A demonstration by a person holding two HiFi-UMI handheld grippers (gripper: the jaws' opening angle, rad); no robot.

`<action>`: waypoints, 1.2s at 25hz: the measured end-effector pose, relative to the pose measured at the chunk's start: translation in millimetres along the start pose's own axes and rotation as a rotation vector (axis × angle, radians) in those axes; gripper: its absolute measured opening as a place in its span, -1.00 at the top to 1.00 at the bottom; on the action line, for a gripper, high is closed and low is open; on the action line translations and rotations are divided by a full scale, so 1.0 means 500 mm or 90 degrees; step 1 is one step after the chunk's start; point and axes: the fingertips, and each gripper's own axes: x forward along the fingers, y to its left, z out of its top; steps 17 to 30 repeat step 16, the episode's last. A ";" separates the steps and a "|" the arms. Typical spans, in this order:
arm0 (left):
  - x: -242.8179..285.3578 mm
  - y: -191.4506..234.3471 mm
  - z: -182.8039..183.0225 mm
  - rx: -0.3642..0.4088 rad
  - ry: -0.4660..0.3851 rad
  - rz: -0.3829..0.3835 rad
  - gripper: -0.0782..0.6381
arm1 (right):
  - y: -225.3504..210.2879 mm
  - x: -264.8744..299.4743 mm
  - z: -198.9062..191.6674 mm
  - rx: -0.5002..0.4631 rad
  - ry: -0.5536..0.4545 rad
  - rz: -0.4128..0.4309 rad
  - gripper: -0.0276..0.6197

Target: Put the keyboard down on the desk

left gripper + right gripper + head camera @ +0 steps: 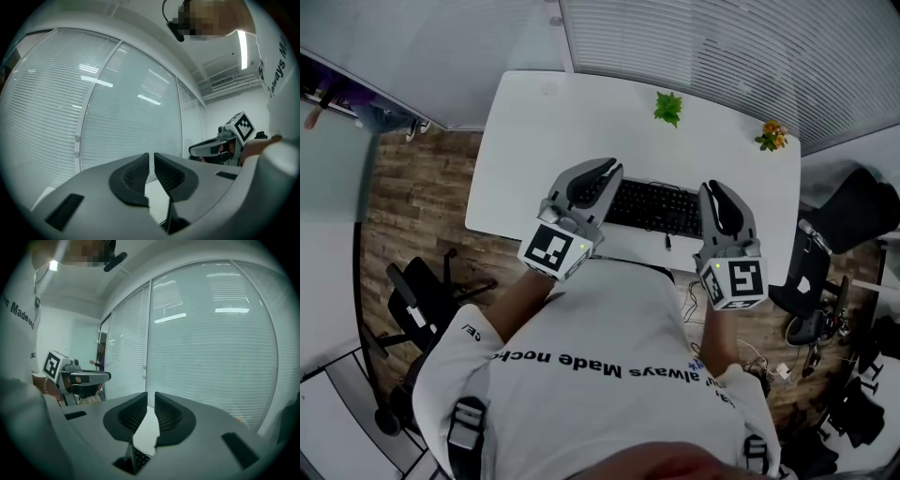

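A black keyboard (pixel 654 206) lies crosswise over the near part of the white desk (pixel 572 117), a short cable hanging from its front edge. My left gripper (pixel 602 172) is at its left end and my right gripper (pixel 713 190) at its right end, both shut on the keyboard. In the left gripper view the jaws (pixel 151 157) nearly meet, and a thin dark keyboard edge (pixel 169 219) sits low between them. The right gripper view shows the same, jaws (pixel 151 397) close together with keyboard keys (pixel 139 459) at their base. I cannot tell whether the keyboard touches the desk.
A small green plant (pixel 667 108) and an orange-flowered plant (pixel 772 136) stand at the desk's far side, before slatted blinds. A black office chair (pixel 417 300) is on the floor to the left. Another chair (pixel 853 216) and loose cables (pixel 811 347) are to the right.
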 end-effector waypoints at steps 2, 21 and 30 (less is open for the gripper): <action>-0.001 0.001 -0.002 0.000 0.001 -0.001 0.64 | 0.002 0.001 -0.002 -0.001 0.001 -0.001 0.74; -0.001 0.008 -0.010 0.000 0.004 0.000 0.64 | 0.007 0.011 -0.005 -0.010 0.011 -0.003 0.74; -0.001 0.008 -0.010 0.000 0.004 0.000 0.64 | 0.007 0.011 -0.005 -0.010 0.011 -0.003 0.74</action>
